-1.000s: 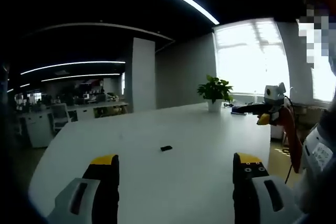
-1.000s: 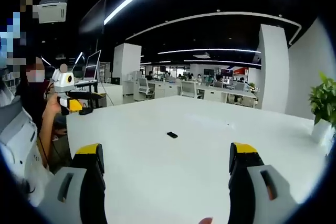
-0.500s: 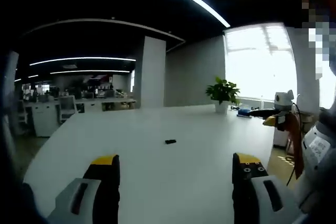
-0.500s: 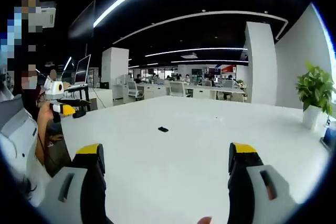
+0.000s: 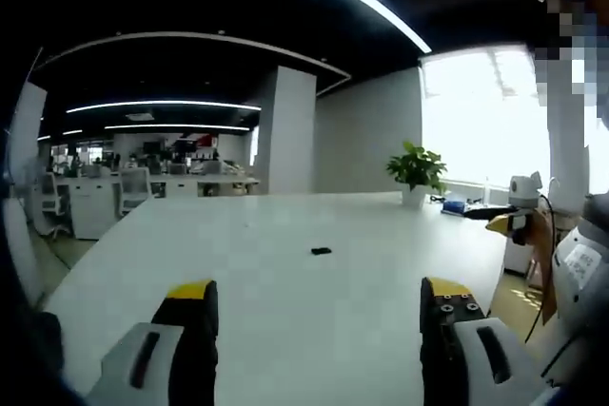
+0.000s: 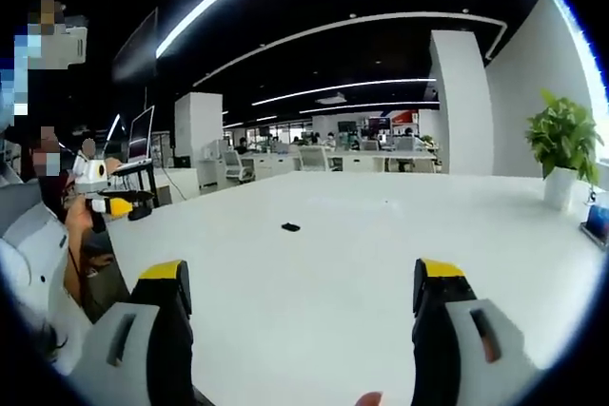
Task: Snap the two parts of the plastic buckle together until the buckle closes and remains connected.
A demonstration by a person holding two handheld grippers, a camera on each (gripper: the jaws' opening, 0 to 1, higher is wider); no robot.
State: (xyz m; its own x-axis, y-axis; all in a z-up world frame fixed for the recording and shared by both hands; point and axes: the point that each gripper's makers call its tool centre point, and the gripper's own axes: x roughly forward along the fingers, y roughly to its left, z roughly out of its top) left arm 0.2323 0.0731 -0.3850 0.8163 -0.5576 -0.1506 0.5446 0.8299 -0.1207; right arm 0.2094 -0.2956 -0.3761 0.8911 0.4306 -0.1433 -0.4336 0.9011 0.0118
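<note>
Buckle, a small dark piece, possibly just one part, lies alone mid-table, both grippers held back, jaws spread, ready to approach.

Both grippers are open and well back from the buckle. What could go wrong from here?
The buckle is a tiny dark speck on the white table; its two parts can't be told apart, so a grasp may miss. The left gripper and right gripper are wide open and could nudge it away.
</note>
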